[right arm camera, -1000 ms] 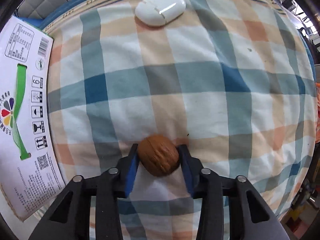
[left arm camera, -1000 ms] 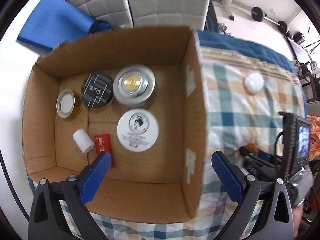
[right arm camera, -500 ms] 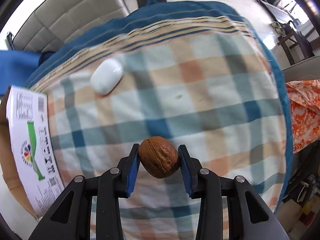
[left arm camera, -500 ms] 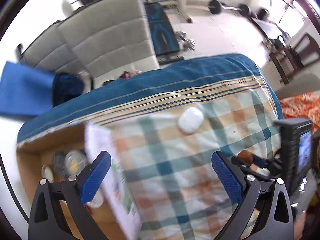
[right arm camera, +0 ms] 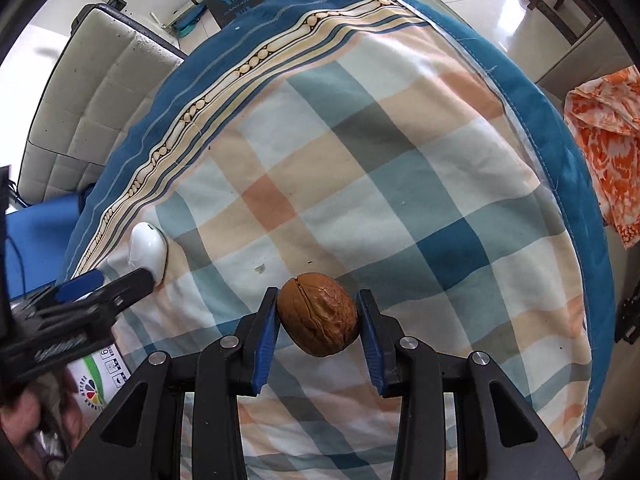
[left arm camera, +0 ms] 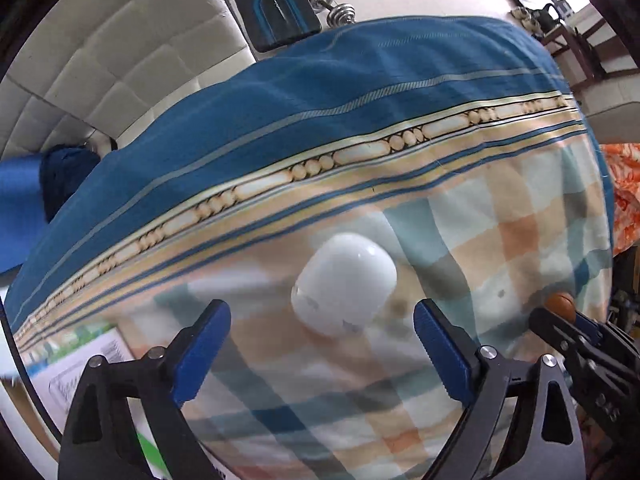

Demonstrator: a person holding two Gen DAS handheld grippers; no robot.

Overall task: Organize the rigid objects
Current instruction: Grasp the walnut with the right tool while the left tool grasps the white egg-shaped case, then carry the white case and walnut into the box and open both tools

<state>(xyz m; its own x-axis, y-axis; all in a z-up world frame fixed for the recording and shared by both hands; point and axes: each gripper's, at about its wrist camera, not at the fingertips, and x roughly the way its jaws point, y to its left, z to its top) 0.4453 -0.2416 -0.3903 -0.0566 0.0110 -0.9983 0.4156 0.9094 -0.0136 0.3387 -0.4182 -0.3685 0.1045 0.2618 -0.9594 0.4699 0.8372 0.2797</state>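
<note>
Checked cloth in teal, peach and white, edged with a blue striped band, covers the bed [right arm camera: 400, 168] under both my grippers, with grey quilted cushions and gym weights beyond it at the top of the frames. Two pickups are in hand, I judge: my right gripper [right arm camera: 318, 314] is clamped on a brown walnut [right arm camera: 318, 314] at lower centre of its view, lifted clear of the cloth, while my left gripper [left arm camera: 322, 338] hangs over the white oval case [left arm camera: 344, 284] lying on the cloth. Its jaws have just been closing but stand wide apart, the case between and just beyond the blue pads [left arm camera: 438, 350], which do not touch it. A printed carton wall [left arm camera: 92, 364] shows at lower left. Next, I think, the left must sink until the pads flank the case, then squeeze its smooth rounded sides squarely so it cannot slip, while the walnut goes to the carton.
</note>
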